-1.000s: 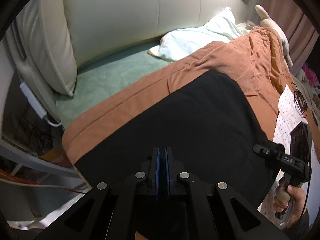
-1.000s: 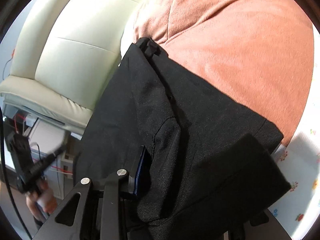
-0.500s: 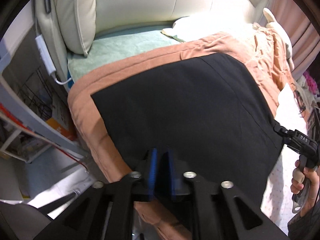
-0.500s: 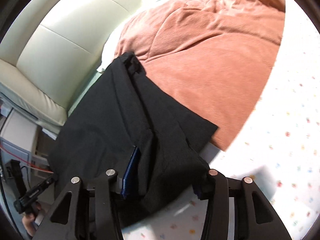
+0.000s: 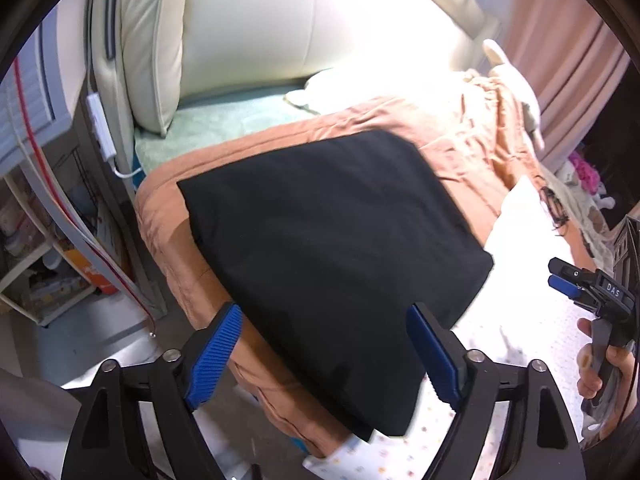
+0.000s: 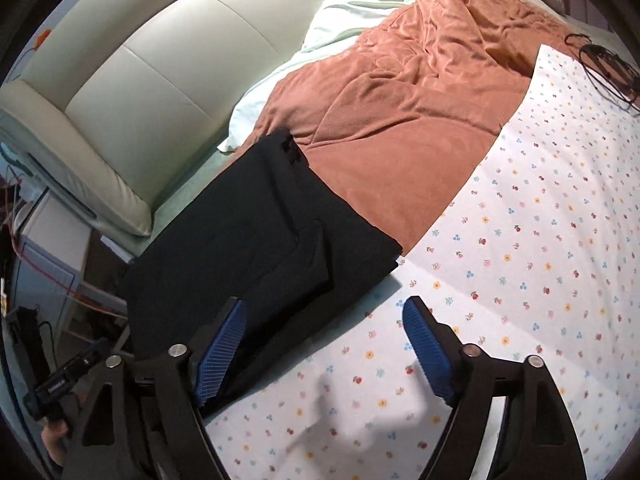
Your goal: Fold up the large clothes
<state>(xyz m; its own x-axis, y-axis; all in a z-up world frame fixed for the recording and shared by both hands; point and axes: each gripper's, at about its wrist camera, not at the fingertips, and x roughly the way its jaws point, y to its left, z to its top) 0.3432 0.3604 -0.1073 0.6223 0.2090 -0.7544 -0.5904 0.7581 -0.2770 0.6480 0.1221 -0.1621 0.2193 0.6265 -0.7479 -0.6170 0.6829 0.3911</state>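
Observation:
A black garment (image 5: 320,240) lies folded flat as a rectangle on the bed, partly on the orange blanket (image 5: 480,136) and partly on the flowered sheet (image 6: 520,240). My left gripper (image 5: 324,344) hovers above its near edge, jaws opening, blue pads apart and nothing between them. In the right wrist view the same black garment (image 6: 248,248) lies left of centre with a folded layer on top. My right gripper (image 6: 324,344) hangs above the garment's corner and the sheet, jaws opening, nothing held. The right gripper (image 5: 560,280) also shows at the left view's right edge, in a hand.
A cream padded headboard (image 5: 260,28) and a pale pillow (image 6: 340,12) stand at the bed's far end. A shelf rack (image 5: 44,240) with a red cable sits beside the bed on the left. Black cords (image 6: 604,68) lie on the sheet. A pink curtain (image 5: 560,60) hangs behind.
Both grippers have let go of the black garment and opened wide. Both have pulled back and up, so the folded garment now lies whole on the bed.

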